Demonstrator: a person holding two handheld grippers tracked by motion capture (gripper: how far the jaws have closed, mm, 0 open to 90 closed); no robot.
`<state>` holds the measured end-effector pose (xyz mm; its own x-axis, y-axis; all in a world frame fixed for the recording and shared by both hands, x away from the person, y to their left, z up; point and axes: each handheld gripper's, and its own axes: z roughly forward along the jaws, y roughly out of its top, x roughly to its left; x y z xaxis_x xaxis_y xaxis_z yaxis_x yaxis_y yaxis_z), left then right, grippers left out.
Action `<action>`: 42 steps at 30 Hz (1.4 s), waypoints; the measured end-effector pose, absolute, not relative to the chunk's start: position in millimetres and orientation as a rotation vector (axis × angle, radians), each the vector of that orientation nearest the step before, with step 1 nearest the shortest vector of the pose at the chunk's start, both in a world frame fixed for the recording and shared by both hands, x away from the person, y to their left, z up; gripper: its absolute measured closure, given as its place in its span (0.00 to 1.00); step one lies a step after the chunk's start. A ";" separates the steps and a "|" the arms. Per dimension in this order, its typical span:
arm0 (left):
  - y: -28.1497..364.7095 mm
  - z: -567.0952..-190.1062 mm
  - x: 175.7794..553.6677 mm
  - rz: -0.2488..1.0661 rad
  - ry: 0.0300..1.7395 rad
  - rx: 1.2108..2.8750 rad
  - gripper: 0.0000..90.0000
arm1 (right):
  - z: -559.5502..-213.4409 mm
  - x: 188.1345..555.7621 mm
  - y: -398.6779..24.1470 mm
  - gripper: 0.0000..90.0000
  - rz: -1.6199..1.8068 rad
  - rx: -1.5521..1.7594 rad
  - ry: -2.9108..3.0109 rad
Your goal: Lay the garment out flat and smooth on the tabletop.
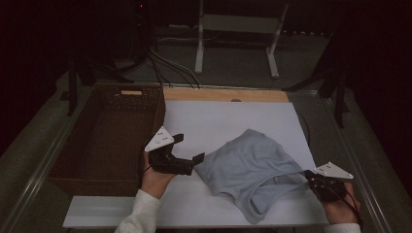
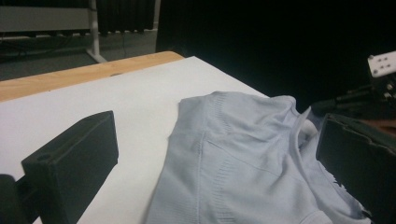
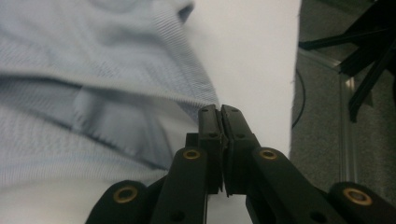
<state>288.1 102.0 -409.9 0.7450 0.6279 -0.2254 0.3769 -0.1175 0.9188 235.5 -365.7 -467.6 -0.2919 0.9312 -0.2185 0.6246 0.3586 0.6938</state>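
Note:
A light blue knitted garment (image 1: 248, 165) lies crumpled on the white board (image 1: 218, 121), right of centre. My left gripper (image 1: 189, 148) rests just left of the garment's left edge with its jaws wide apart and nothing between them. In the left gripper view the garment (image 2: 233, 163) lies ahead between the two black jaws of the left gripper (image 2: 219, 154). My right gripper (image 1: 310, 175) sits at the garment's right edge, near the board's right side. In the right gripper view the right gripper (image 3: 219, 109) has its jaws pressed together where the garment's ribbed hem (image 3: 93, 70) runs into their tips.
A dark wicker basket (image 1: 128, 88) stands left of the board, beside my left hand. A strip of wooden tabletop (image 1: 223, 94) shows behind the board. Farther back stand a white frame (image 1: 238, 24) and cables on the floor. Dark stand legs (image 3: 369, 70) rise right of the table.

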 end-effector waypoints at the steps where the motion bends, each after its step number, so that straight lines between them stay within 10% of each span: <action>1: 102.0 -409.8 288.1 0.257 0.797 1.735 0.00 | -466.7 238.5 -366.4 0.99 0.658 1.348 2.010; 18: 101.7 -409.7 288.3 0.257 0.796 1.734 0.00 | -451.1 278.5 -379.4 0.97 0.670 1.364 1.924; 26: 99.7 -410.0 287.8 0.256 0.794 1.737 0.00 | -449.3 253.0 -350.5 0.53 0.783 1.300 2.019; 42: 99.3 -410.0 287.3 0.259 0.791 1.736 0.00 | -462.4 224.4 -319.0 0.39 0.959 1.326 2.112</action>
